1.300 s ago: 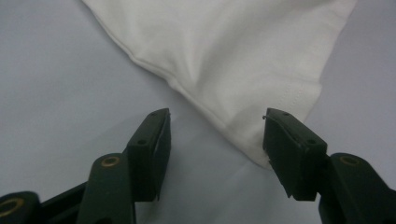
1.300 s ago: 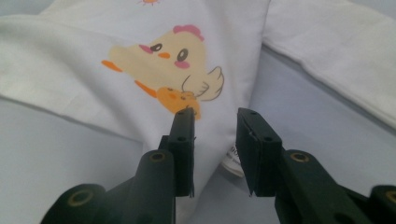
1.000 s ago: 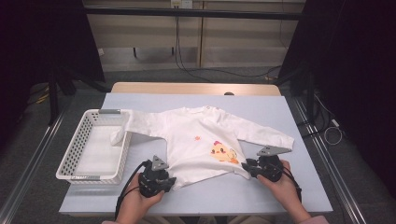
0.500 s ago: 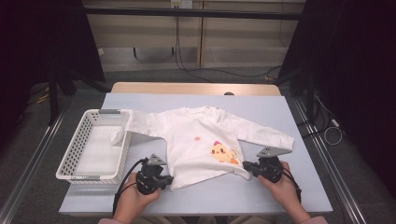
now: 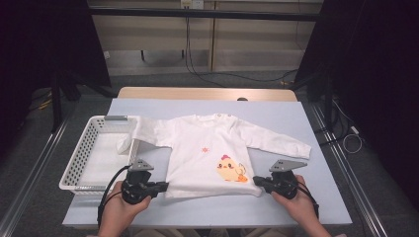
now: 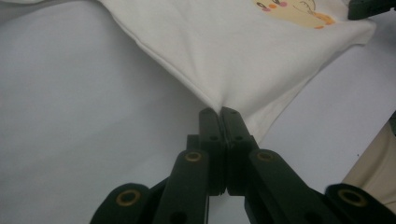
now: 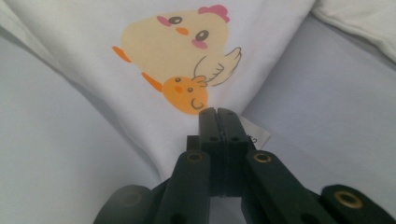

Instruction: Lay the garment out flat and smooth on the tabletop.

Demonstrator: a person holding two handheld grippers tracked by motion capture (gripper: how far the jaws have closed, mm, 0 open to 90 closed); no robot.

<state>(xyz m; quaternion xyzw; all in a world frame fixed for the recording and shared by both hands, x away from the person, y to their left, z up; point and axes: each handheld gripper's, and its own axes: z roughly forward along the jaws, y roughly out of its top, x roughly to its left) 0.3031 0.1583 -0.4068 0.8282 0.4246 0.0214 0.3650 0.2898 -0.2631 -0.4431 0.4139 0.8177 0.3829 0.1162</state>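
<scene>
at the left of the high view the white basket [image 5: 81, 158] sits on the surface [image 5: 296, 202], with one sleeve of the white shirt [image 5: 197, 148] draped over its rim. the shirt lies spread flat across the middle of the frame, collar toward the top, chick print [image 5: 230, 170] at its lower right. my left tool [image 5: 165, 186], at lower left, has just finished closing and is pinched tight on the bottom-left corner of the hem; the left gripper view shows cloth bunched at its tip. my right tool [image 5: 256, 181], at lower right, has closed the same way on the bottom-right corner, just under the print. i judge this the grasp before a fold. how much fabric each tool caught i can't tell for sure. next i'd lift both corners together and carry the hem toward the collar, keeping it taut and even.
</scene>
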